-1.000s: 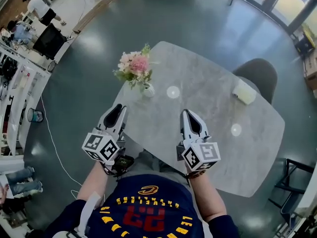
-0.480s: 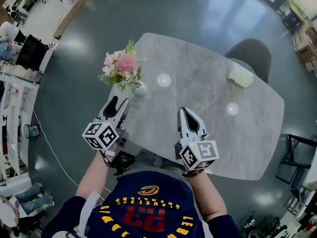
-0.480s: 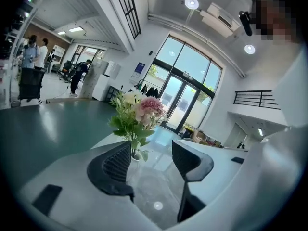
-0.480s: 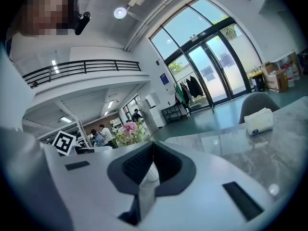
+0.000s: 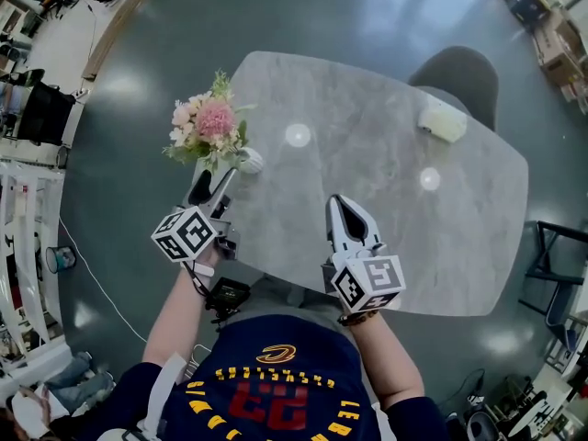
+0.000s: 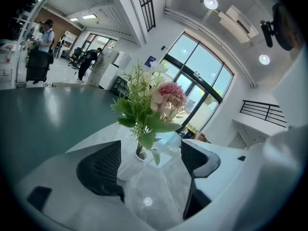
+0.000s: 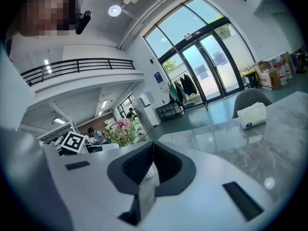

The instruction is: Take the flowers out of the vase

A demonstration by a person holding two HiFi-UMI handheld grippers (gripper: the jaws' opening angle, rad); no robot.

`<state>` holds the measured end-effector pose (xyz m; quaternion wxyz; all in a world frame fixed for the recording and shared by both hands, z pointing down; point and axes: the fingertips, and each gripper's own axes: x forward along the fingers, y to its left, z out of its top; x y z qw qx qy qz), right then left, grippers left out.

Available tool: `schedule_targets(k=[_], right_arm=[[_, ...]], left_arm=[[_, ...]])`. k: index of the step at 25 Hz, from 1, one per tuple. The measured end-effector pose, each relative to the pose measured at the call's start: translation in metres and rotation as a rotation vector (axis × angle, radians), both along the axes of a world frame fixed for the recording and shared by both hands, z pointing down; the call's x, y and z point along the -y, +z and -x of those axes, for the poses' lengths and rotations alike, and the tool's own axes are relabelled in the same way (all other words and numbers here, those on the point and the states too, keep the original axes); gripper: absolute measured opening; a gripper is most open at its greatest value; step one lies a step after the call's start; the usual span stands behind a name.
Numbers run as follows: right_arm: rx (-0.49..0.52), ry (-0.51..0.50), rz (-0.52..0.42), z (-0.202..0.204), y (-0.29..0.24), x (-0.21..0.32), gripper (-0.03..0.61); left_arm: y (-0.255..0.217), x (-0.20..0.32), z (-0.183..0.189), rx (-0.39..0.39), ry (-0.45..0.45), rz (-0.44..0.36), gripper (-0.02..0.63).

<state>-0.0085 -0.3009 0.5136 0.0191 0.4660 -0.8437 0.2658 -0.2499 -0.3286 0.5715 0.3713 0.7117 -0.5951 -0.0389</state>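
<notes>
Flowers point(image 5: 207, 125): small bunch with one big pink bloom, pale pink and cream ones round it, green leaves. Stems sit in a small round white vase point(image 5: 249, 161) at the far left corner of the grey marble worktop point(image 5: 395, 200). Left tongs point(image 5: 213, 182) are just near of the vase and point at it. Jaws are wide apart and have just been opening. Vase and stems show in the gap, pads touching neither. Right tongs point(image 5: 339, 206) are over the worktop's near middle, jaws together, nothing held. White tissue box point(image 5: 442, 121) far right, well apart.
</notes>
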Motion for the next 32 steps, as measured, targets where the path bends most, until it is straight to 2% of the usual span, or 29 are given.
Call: schedule_targets(k=[6, 11, 16, 24, 30, 32], right_arm=[[-0.007, 0.040, 0.027, -0.010, 0.009, 0.001, 0.008], [-0.016, 0.062, 0.045, -0.025, 0.017, 0.011, 0.008], [-0.021, 0.066, 0.054, -0.022, 0.022, 0.014, 0.008], [-0.030, 0.066, 0.076, -0.018, 0.032, 0.016, 0.008], [-0.034, 0.074, 0.087, -0.017, 0.034, 0.017, 0.008], [-0.035, 0.077, 0.092, -0.018, 0.036, 0.016, 0.008]], left_arm=[[0.011, 0.019, 0.000, -0.089, -0.026, 0.026, 0.374], [0.021, 0.038, -0.007, -0.082, -0.056, 0.052, 0.374], [0.025, 0.047, 0.001, -0.052, -0.098, 0.057, 0.373], [0.031, 0.060, 0.005, -0.048, -0.105, 0.054, 0.370], [0.037, 0.060, 0.007, -0.041, -0.085, 0.070, 0.263], [0.035, 0.061, 0.006, -0.031, -0.074, 0.066, 0.249]])
